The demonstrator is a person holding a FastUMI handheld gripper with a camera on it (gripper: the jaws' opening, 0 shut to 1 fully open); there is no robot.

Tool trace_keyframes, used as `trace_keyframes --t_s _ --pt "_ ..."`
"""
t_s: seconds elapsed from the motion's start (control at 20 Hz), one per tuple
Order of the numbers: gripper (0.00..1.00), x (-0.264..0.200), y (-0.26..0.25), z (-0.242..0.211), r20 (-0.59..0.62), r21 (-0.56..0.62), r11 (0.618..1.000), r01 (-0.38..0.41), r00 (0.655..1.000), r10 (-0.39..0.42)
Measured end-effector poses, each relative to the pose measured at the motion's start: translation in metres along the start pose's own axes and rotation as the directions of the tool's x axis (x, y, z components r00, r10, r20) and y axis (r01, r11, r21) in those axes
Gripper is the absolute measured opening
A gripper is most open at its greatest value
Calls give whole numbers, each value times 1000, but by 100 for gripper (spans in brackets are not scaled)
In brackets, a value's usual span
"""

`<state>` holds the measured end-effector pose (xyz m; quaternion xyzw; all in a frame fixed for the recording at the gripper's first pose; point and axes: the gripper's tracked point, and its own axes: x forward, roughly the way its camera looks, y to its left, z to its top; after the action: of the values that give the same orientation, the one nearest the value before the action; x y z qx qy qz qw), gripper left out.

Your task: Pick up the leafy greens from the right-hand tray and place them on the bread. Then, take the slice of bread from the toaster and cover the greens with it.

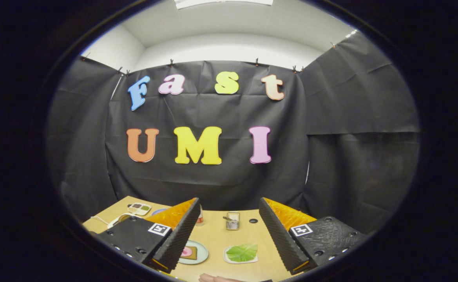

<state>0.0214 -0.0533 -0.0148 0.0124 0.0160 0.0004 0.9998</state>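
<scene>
My gripper (229, 235) is held above the wooden table (217, 239), its two fingers wide apart with nothing between them. Below the gap, nearer the right finger (277, 235), the leafy greens (242, 252) lie on a small white tray (227, 258). To its left a pale round plate (201, 254) holds a slice of bread (191, 253) with a pink topping, partly hidden by the left finger (180, 239). Farther back, a small metal toaster (232, 220) stands in the middle of the table.
A white sectioned tray (139, 208) with small items and a white cable (105, 223) lie at the far left of the table. A small bottle (200, 220) stands beside the left finger. A dark round hole (253, 221) sits right of the toaster. A hand (213, 278) shows at the near edge.
</scene>
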Motion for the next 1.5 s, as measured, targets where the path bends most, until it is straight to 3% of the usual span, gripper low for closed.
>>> trace_keyframes --t_s 0.35,0.7,1.0,1.3,1.5 --pt "95 49 -45 -77 -135 -19 1000 0 991 -2" --pt "96 125 -96 -201 -363 -13 1000 -22 932 16" --pt "96 180 -107 -298 -543 -8 1000 -28 840 19" --pt "95 211 -104 -380 -725 11 1000 -19 688 21" --pt "90 222 -94 -405 -779 25 999 -22 626 33"
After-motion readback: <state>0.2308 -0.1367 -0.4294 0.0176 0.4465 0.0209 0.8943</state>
